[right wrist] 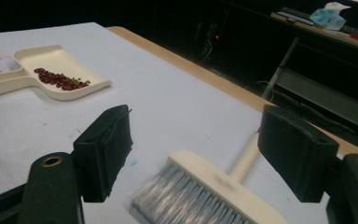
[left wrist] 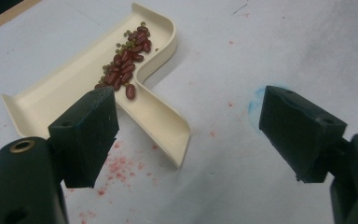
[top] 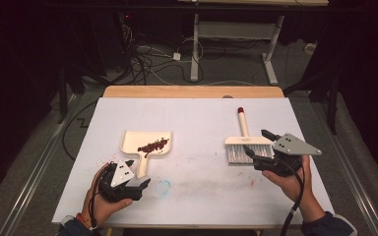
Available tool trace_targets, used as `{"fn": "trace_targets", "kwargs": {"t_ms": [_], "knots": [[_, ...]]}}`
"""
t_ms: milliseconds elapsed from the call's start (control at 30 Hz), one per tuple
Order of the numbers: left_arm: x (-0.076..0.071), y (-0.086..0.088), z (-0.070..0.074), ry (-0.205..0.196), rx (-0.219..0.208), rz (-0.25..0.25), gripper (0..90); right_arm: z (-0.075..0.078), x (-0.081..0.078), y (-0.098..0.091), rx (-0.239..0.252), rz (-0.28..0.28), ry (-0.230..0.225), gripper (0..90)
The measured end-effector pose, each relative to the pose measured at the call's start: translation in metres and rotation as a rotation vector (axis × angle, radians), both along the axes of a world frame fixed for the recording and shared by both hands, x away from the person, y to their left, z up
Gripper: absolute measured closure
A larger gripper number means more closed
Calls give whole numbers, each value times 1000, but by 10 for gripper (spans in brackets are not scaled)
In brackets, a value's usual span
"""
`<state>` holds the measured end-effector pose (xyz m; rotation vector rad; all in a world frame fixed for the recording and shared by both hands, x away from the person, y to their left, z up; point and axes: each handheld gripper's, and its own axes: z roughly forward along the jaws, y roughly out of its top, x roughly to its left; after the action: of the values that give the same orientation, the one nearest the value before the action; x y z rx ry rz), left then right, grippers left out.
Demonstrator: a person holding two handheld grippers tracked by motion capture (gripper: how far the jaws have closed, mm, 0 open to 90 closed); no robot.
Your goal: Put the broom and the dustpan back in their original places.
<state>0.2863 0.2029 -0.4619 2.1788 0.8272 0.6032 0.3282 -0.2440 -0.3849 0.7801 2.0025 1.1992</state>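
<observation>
The room is dark all round, with cables trailing over the floor behind and a second desk frame farther back; the light falls on the white worktop [top: 192, 123] in front of the person, its surface smudged with faint red and blue marks. At the left, the left hand-held gripper [top: 137, 183] rests low near the front edge, jaws spread wide with nothing between them. Just ahead of it lies the cream dustpan [top: 146, 145], flat on the worktop, its handle pointing back toward that gripper, a small heap of red beans [top: 153, 145] with a few green ones sitting in the pan close to where the handle joins. In the left gripper view the handle [left wrist: 161, 123] runs between the two jaws but short of them, untouched. Moving across the bare middle to the right, the small brush [top: 246, 145] lies flat, bristles toward the person and its red-tipped handle pointing away. The right hand-held gripper [top: 256, 143] hovers at the bristle end, jaws open on either side of the brush head, not closed on it.

The work looks like taking up pan and brush. To do it well, I would bring the left jaws squarely over the handle's end and close before lifting, keeping the pan level so the beans do not roll out over the open lip. The right should take the brush by its back or handle, not the soft bristles.
</observation>
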Motion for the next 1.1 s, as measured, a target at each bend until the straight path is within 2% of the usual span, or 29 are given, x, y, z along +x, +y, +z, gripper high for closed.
{"fn": "trace_targets", "kwargs": {"t_ms": [100,233,467,667,700,800,833,900,933,1100], "knots": [[0,0,-1,4,2,6,194,-5,-2,-3,-22,-28,4,264],[1,0,-1,5,4,7,194,-13,-5,-9,-26,-44,10,265],[1,-1,-1,0,2,6,194,-26,-14,-18,-61,-17,-37,268],[1,-1,-2,3,4,11,194,-40,-20,-24,-51,4,-16,266],[2,0,-2,-9,8,9,194,-43,-21,-25,-43,6,-10,266],[1,-1,-2,-12,6,14,195,-50,-26,-27,-59,5,-2,269],[0,-2,-2,0,5,12,195,-52,-28,-28,-51,-4,-10,276],[0,-4,-2,-18,21,2,195,-57,-31,-30,-21,0,7,273],[-1,-5,-3,-5,19,5,195,-60,-32,-31,-16,-1,21,273],[-2,-6,-4,-1,29,0,196,-75,-38,-30,-61,7,65,270]]}}
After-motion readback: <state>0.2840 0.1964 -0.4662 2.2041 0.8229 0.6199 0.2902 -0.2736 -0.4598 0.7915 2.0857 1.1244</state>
